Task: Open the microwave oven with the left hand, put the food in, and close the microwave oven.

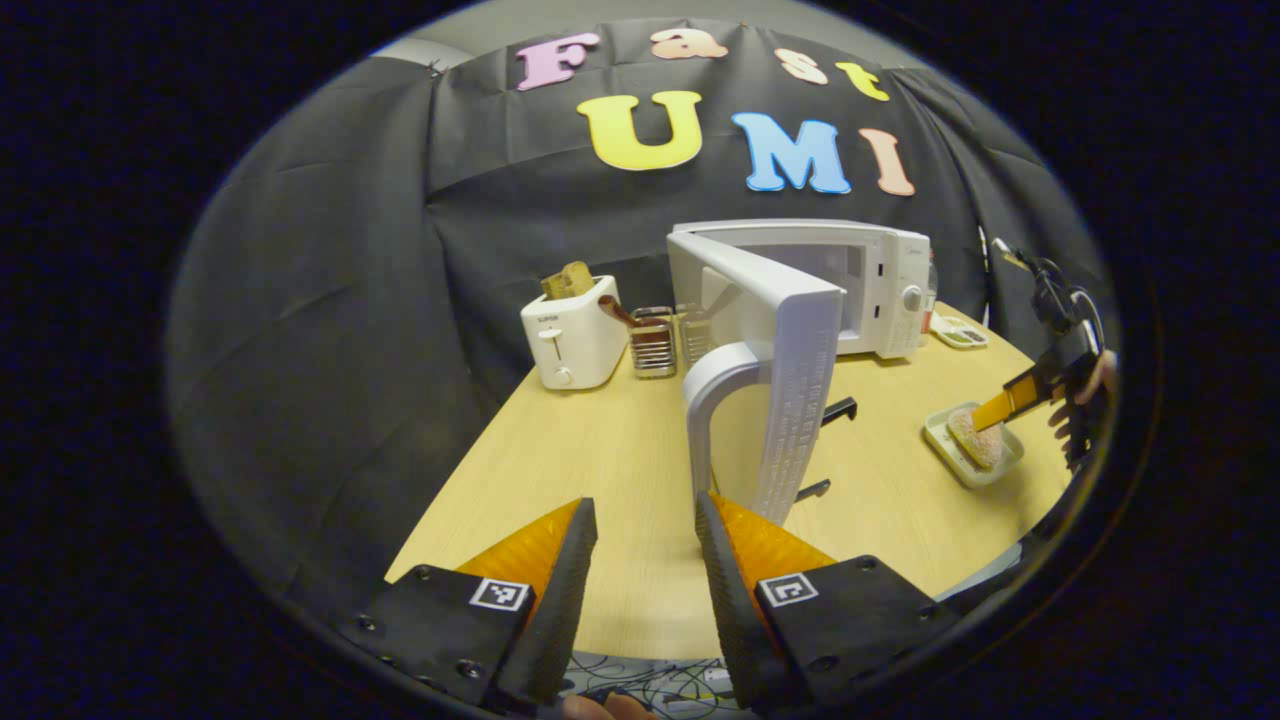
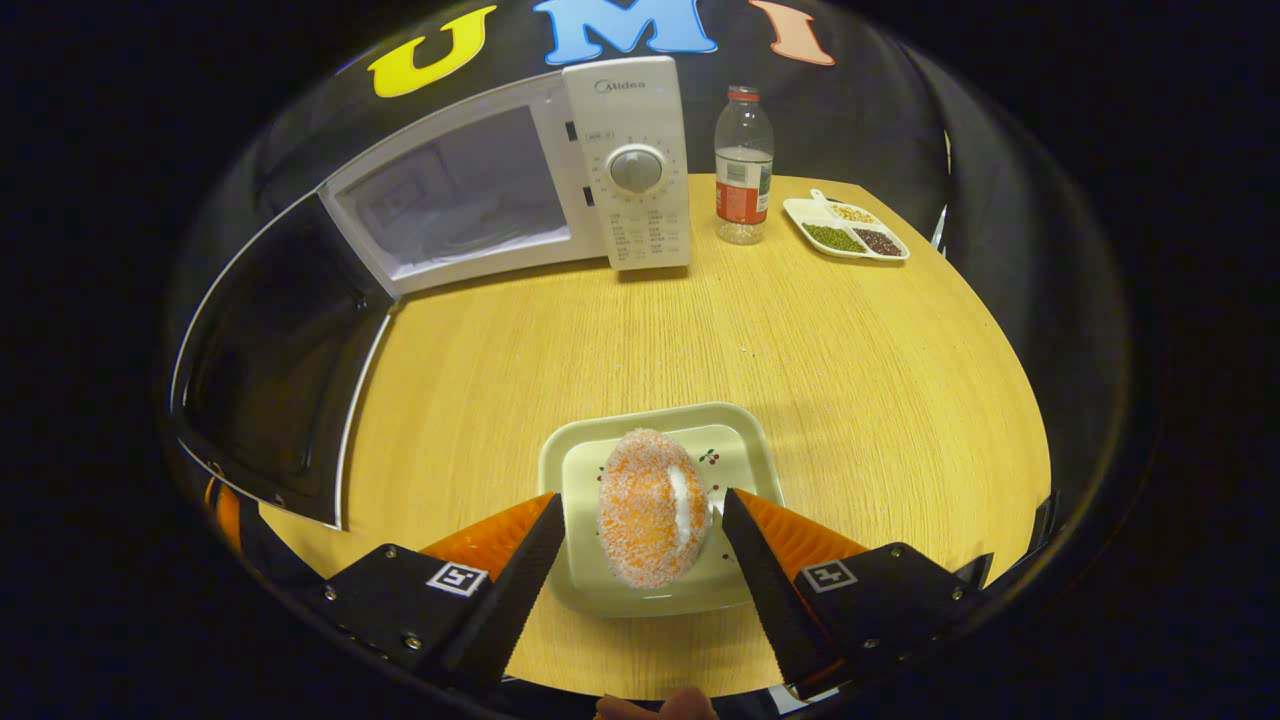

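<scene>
The white microwave [image 1: 880, 290] stands at the back of the table with its door [image 1: 800, 400] swung wide toward me. The door's curved handle [image 1: 712, 385] is just beyond my left gripper [image 1: 645, 503], which is open and holds nothing. In the right gripper view the empty cavity [image 2: 460, 200] shows beside the control panel [image 2: 630, 165]. The food, a round orange sugared bun [image 2: 650, 505], lies on a pale square plate [image 2: 735, 440]. My right gripper [image 2: 642, 497] is open with one finger on each side of the bun. In the left gripper view it [image 1: 985, 418] hovers over the plate [image 1: 945, 432].
A white toaster [image 1: 573, 335] with bread in it and a small metal rack [image 1: 653, 342] stand left of the microwave. A water bottle [image 2: 743, 170] and a divided dish of beans [image 2: 845, 230] sit to the microwave's right. The open door [image 2: 270, 380] juts over the table's left part.
</scene>
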Tool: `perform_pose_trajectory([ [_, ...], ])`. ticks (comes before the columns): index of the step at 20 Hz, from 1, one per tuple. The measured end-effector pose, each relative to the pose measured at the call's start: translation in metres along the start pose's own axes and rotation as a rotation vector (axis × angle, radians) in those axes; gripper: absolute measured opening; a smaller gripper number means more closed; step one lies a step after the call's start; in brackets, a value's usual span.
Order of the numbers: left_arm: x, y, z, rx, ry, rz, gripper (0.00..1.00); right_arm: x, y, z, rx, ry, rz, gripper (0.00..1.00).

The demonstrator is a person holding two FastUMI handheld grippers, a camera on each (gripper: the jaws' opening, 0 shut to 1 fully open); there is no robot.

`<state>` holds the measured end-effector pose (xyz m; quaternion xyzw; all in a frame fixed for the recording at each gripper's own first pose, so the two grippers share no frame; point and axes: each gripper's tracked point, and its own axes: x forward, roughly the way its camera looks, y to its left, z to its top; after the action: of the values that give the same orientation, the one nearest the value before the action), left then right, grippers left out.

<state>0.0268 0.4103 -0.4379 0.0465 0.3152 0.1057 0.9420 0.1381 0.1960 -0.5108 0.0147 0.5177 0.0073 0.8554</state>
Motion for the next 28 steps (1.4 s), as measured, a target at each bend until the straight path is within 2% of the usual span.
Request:
perform_pose_trajectory([
  [3,-0.026,0.010,-0.010,-0.051,0.059,0.138,0.75,0.017,0.000,-0.002,-0.039,0.025,0.010,0.98],
  [4,-0.035,0.007,-0.014,-0.061,0.080,0.160,0.78,0.021,-0.002,-0.004,-0.055,0.030,0.010,0.98],
  [6,-0.051,-0.010,-0.020,-0.076,0.129,0.179,0.79,0.026,-0.005,-0.008,-0.084,0.053,0.020,0.98],
  [9,-0.072,-0.031,-0.016,-0.058,0.175,0.223,0.79,0.035,-0.005,0.002,-0.116,0.020,0.058,0.82],
  [11,-0.081,-0.048,-0.005,-0.066,0.185,0.231,0.79,0.035,-0.003,0.006,-0.114,0.031,0.099,0.77],
  [12,-0.084,-0.057,0.002,-0.069,0.183,0.232,0.79,0.034,0.000,0.006,-0.102,0.043,0.126,0.71],
  [13,-0.087,-0.064,0.006,-0.070,0.184,0.235,0.79,0.031,0.004,0.010,-0.078,0.047,0.154,0.71],
  [14,-0.090,-0.070,0.013,-0.073,0.181,0.236,0.75,0.029,0.007,0.015,-0.061,0.039,0.173,0.69],
  [15,-0.093,-0.075,0.018,-0.075,0.179,0.240,0.79,0.026,0.011,0.020,-0.058,0.038,0.195,0.71],
  [16,-0.096,-0.077,0.023,-0.078,0.178,0.251,0.79,0.023,0.017,0.024,-0.054,0.030,0.220,0.70],
  [17,-0.101,-0.078,0.029,-0.087,0.174,0.260,0.75,0.019,0.028,0.031,-0.037,0.023,0.259,0.71],
  [18,-0.106,-0.079,0.035,-0.100,0.166,0.266,0.75,0.016,0.040,0.037,-0.012,0.017,0.300,0.70],
  [19,-0.113,-0.078,0.040,-0.108,0.157,0.273,0.79,0.013,0.052,0.048,0.018,0.004,0.333,0.70],
  [21,-0.126,-0.073,0.049,-0.105,0.145,0.291,0.79,0.009,0.078,0.069,0.083,-0.014,0.385,0.70],
  [25,-0.143,-0.057,0.059,-0.076,0.113,0.294,0.79,0.013,0.119,0.109,0.156,-0.066,0.415,0.67],
  [26,-0.144,-0.055,0.060,-0.067,0.115,0.282,0.74,0.014,0.128,0.120,0.183,-0.085,0.418,0.70],
  [27,-0.143,-0.052,0.062,-0.055,0.109,0.271,0.74,0.017,0.136,0.131,0.205,-0.102,0.419,0.70],
  [28,-0.142,-0.048,0.066,-0.042,0.097,0.263,0.79,0.023,0.141,0.139,0.224,-0.119,0.416,0.70],
])
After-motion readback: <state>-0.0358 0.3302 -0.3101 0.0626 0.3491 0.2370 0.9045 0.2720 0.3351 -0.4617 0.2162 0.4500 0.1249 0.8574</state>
